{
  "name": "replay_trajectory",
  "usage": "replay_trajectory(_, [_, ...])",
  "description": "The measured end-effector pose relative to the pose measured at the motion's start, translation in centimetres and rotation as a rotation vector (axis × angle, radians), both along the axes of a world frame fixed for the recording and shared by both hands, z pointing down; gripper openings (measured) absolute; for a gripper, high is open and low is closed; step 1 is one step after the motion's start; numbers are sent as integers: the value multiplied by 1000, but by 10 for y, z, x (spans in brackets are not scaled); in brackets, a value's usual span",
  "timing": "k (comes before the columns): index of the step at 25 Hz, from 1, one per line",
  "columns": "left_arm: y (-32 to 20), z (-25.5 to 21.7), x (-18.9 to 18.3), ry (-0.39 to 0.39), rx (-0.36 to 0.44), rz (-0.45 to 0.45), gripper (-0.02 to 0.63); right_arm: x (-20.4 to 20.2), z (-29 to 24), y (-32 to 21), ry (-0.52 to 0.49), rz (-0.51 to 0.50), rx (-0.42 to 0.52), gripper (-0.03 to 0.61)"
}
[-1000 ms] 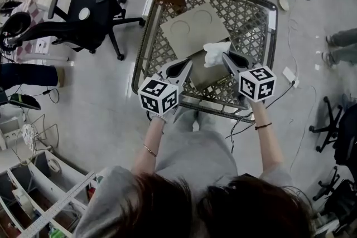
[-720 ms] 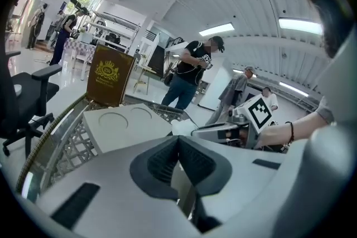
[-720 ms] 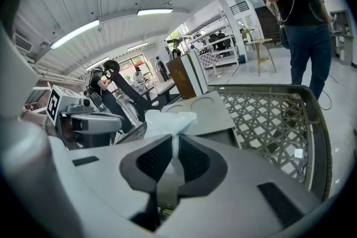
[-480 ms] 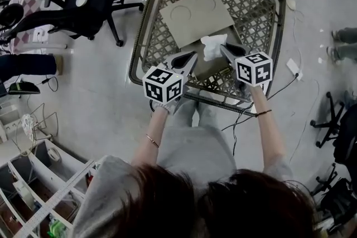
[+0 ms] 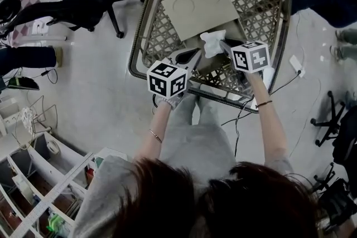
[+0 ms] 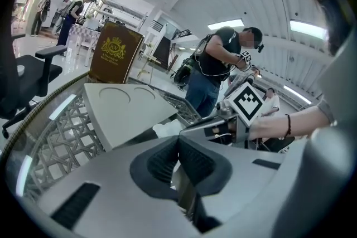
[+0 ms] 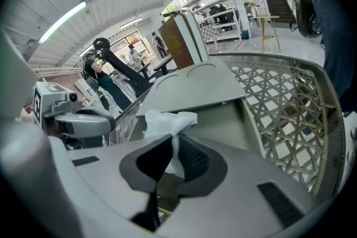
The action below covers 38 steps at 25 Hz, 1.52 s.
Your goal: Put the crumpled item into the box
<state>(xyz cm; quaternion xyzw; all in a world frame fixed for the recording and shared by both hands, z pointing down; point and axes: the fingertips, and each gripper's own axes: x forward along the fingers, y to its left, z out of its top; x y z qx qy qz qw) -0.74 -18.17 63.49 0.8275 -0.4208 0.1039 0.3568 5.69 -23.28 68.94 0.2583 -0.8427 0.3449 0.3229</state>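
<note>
Right gripper view shows the right tool [image 7: 172, 145] clamping the crumpled tissue [image 7: 165, 120] over the box [image 7: 234, 120]; left tool [image 6: 178, 145] closed.

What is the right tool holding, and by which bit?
The right tool pinches the crumpled white paper by its thin bottom end, over the open box.

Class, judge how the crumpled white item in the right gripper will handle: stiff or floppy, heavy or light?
Probably floppy: the crumpled white item bunches where the right gripper pinches it. Likely light: its top stands above the jaws without sagging.
</note>
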Motion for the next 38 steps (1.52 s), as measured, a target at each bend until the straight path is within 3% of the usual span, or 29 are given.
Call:
replay_trajectory(9, [5,6,2,9,-24,-1,17,0,17,2,171,-78,-56,54])
replay_trajectory(15, [6,6,1,12,-29,-2,17,1,22,3,213,-78,-67,58])
replay_trajectory(18, [6,6,0,12,-31,-4,17,4,24,2,235,-69,-67,97])
replay_trajectory(24, [4,7,-1,14,-34,2,17,7,28,-2,234,-31,-81,151])
replay_trajectory(32, [0,-1,-3,17,-17,13,17,10,8,-9,192,23,-29,158])
replay_trajectory(34, [0,-6,-3,18,-9,14,17,10,0,-8,178,31,-6,148])
replay_trajectory(38, [-1,-20,-4,15,15,30,17,8,-22,-2,135,35,56,67])
